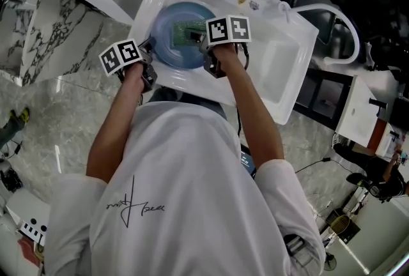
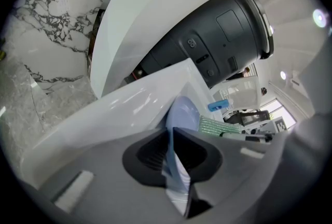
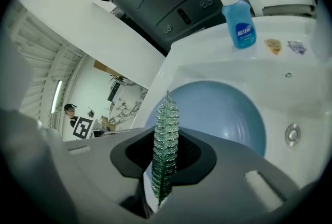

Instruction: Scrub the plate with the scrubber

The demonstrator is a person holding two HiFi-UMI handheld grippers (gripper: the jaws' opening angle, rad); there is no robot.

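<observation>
I'm gripping the rim of the blue plate (image 1: 171,38) at 8 o'clock with my left hand-held gripper (image 2: 174,150); my right hand-held gripper (image 3: 163,158) is clamping the green scrubber (image 3: 167,124) over it.

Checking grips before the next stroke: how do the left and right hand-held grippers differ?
The left hand-held gripper pinches the round pale-blue plate by its rim; the right hand-held gripper pinches the green mesh scrubber. The left is at the plate's left edge, the right at its right. Both are shut on something over the white sink.
</observation>
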